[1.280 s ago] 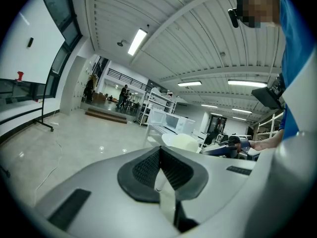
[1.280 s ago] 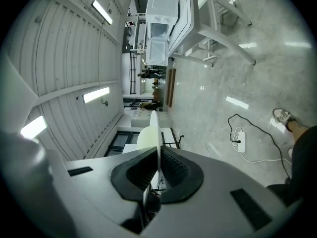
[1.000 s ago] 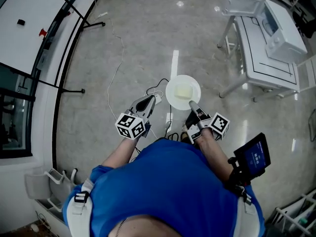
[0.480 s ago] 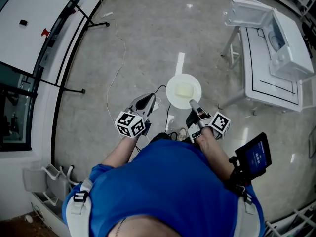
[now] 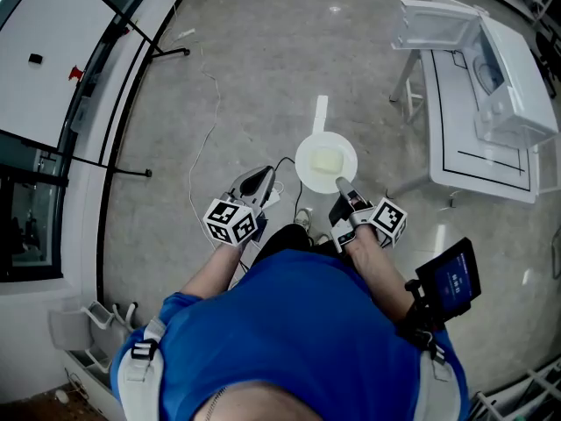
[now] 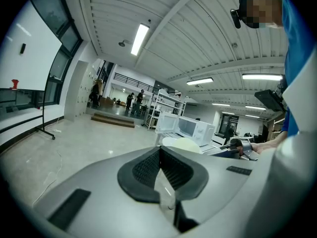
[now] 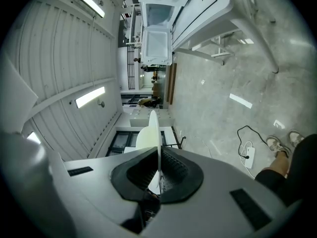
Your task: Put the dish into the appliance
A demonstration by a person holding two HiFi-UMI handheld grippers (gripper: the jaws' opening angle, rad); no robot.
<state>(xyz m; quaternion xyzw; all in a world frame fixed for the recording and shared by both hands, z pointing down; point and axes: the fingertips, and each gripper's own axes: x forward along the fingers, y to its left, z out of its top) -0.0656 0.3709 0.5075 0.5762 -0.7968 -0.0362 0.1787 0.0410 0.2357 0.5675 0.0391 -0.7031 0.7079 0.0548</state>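
A round white dish (image 5: pixel 325 161) with a pale yellow slab on it is held out flat in front of the person. My right gripper (image 5: pixel 343 188) is shut on its near rim; in the right gripper view the dish (image 7: pixel 152 133) shows edge-on between the pads. My left gripper (image 5: pixel 263 181) hangs beside it on the left, shut with nothing held; its pads (image 6: pixel 166 170) meet. The appliance, a white microwave (image 5: pixel 504 68) with its door (image 5: pixel 431 14) swung open, stands on a white table (image 5: pixel 469 139) at the upper right, well away from the dish.
A whiteboard on a black stand (image 5: pixel 96 68) runs along the left. A cable and power strip (image 5: pixel 270 198) lie on the grey floor by the person's feet. A tablet (image 5: pixel 449 279) hangs at the person's right hip. White racks (image 5: pixel 88 323) stand at lower left.
The person has moved forward and turned slightly; the microwave table has shifted in view. The dish stays in the right gripper and both grippers keep their pose.
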